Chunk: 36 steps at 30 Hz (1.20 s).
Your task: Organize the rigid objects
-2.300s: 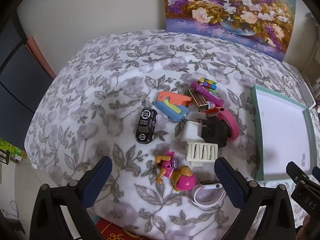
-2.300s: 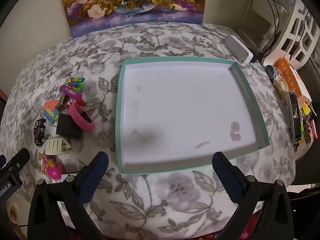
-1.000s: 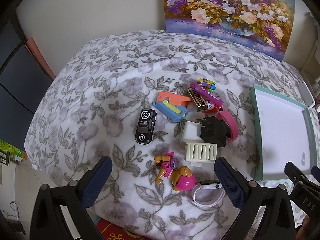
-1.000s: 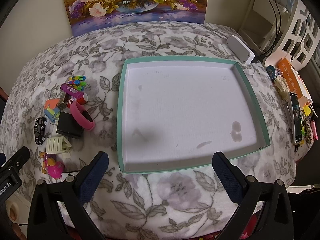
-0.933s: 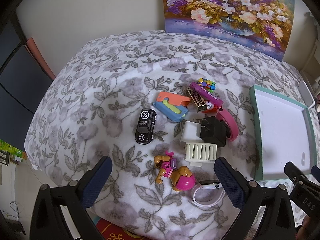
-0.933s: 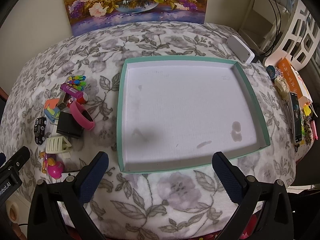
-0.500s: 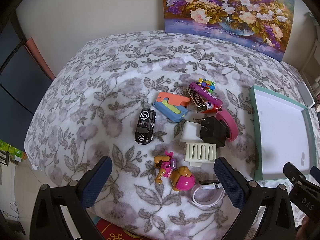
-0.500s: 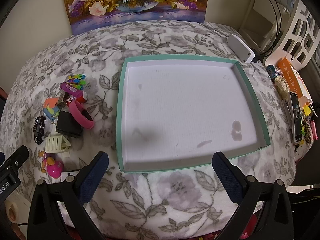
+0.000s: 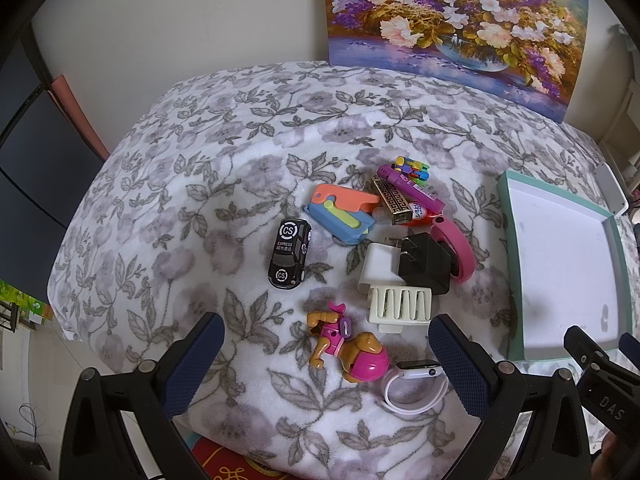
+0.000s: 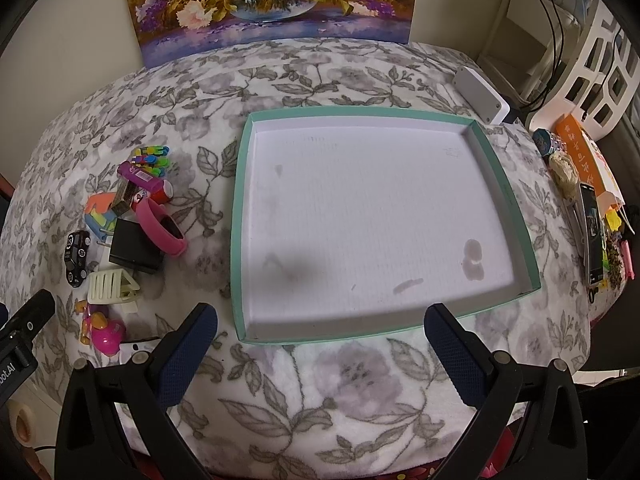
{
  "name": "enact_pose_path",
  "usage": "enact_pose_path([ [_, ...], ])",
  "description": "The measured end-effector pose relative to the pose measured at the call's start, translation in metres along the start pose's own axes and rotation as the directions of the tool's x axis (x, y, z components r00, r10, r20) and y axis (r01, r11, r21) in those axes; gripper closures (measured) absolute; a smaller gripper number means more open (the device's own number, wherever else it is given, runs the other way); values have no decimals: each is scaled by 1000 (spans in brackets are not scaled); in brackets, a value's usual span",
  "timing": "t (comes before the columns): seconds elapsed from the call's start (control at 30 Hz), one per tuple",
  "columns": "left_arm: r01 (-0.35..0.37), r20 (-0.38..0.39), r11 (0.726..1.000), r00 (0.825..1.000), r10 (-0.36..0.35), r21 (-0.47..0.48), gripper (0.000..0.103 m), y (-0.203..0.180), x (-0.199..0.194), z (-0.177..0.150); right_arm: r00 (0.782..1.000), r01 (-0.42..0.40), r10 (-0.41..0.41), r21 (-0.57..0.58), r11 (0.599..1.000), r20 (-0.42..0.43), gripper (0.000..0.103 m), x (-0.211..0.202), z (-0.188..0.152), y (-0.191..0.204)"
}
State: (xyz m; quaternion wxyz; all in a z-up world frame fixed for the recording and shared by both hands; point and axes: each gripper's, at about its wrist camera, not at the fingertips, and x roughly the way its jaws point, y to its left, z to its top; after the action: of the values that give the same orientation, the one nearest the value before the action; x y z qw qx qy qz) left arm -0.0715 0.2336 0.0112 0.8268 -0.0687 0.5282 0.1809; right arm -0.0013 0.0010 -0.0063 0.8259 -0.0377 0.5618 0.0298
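Both tongs apart, empty: left tongs (image 9: 326,354) above pink dog figure (image 9: 349,346); right tongs (image 10: 320,336) above teal tray's (image 10: 239,216) near rim.

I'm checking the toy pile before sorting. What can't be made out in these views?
- White charger: left view, partly under the black charger.
- Watch: right view, mostly hidden behind the right tool's finger.
- Tube label: too small to read.
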Motion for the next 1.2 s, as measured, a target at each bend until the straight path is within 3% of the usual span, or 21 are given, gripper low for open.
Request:
enact_pose_path([
  [0.73, 1, 3, 1000, 1000, -1, -8, 0, 4, -1, 0, 1000, -5, 5, -8, 1000, 2, 0, -1, -2, 5],
  [0.97, -8, 23, 998, 1000, 9, -69, 0, 26, -6, 3, 996, -89, 91, -95, 992, 18, 0, -11, -5, 34],
  [1.2, -6, -23, 984, 1000, 2, -176, 0, 64, 10, -1, 982, -187, 176, -201, 962, -72, 0, 0, -15, 77],
])
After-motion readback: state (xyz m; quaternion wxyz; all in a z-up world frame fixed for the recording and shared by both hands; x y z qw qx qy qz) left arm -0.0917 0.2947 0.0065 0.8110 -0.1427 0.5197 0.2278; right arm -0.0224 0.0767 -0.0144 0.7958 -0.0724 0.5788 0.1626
